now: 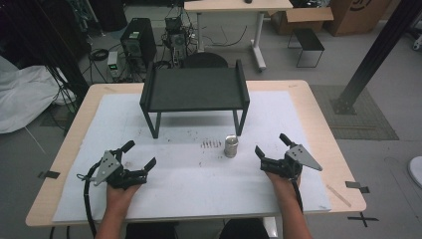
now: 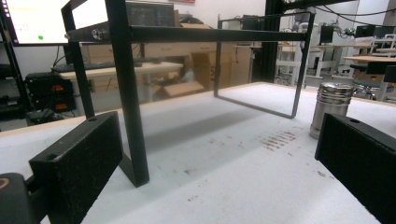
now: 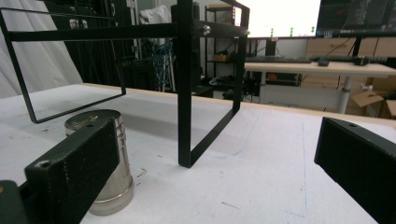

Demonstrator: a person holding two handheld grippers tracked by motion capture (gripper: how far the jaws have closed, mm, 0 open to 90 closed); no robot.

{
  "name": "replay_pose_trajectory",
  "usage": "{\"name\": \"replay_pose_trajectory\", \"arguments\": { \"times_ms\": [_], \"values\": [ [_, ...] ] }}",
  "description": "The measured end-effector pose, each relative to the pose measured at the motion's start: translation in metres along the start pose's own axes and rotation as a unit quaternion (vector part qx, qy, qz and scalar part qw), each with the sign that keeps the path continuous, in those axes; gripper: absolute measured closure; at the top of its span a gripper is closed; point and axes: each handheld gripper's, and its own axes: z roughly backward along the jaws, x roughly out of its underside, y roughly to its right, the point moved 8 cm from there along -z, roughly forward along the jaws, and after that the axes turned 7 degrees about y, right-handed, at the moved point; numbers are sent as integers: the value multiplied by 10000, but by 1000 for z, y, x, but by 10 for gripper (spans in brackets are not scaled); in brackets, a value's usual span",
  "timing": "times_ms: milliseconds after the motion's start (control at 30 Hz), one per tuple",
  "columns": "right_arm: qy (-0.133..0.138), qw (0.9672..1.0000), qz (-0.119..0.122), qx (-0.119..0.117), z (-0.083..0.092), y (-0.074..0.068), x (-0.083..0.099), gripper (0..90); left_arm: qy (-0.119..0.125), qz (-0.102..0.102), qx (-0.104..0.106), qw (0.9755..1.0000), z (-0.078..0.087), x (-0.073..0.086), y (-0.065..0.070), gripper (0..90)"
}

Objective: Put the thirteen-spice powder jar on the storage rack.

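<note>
A small metal shaker (image 1: 231,146) stands upright on the white mat, in front of the black shelf stand (image 1: 194,89). My left gripper (image 1: 139,155) rests open at the near left, nothing between its jaws. My right gripper (image 1: 271,144) is open at the near right, a short way right of the shaker. In the left gripper view the shaker (image 2: 330,108) stands behind the right jaw, past the stand's front leg (image 2: 130,98). Through the right gripper view the shaker (image 3: 107,163) sits close behind the left jaw, beside the stand's leg (image 3: 185,88).
The white mat (image 1: 189,184) covers most of the wooden table (image 1: 318,114). Dark crumbs (image 1: 211,144) lie just left of the shaker. Beyond the table stand a computer tower (image 1: 138,40), cables, another desk (image 1: 239,6) and cardboard boxes.
</note>
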Motion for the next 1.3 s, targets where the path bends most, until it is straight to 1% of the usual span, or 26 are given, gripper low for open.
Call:
{"name": "replay_pose_trajectory", "arguments": {
  "times_ms": [200,567,767,833,867,933,1067,1133,1267,1300],
  "values": [
    [-81,9999,-112,-78,0,-1,0,0,3,9,-1,10000,0,0,0,16],
    [-244,9992,-150,-264,-2,-5,-5,0,4,18,1,10000,0,0,0,16],
    [-254,9990,-170,-323,-3,-8,-11,0,-2,16,2,10000,0,0,0,16],
    [-250,9988,-182,-368,-4,-9,-14,0,-3,16,2,10000,0,0,0,16],
    [-248,9986,-186,-430,-5,-12,-18,0,-3,17,1,10000,0,0,0,16],
    [-253,9985,-187,-449,-5,-12,-19,0,-2,14,1,10000,0,0,0,16],
    [-347,9972,-226,-618,-8,-19,-23,0,-2,12,0,10000,0,0,0,16],
    [-353,9970,-227,-648,-9,-21,-23,0,-3,13,1,10000,0,0,0,16],
    [-413,9958,-256,-781,-13,-26,-25,0,1,16,0,10000,0,0,0,16],
    [-465,9949,-283,-851,-15,-28,-25,0,2,14,0,10000,0,0,0,16]
  ]
}}
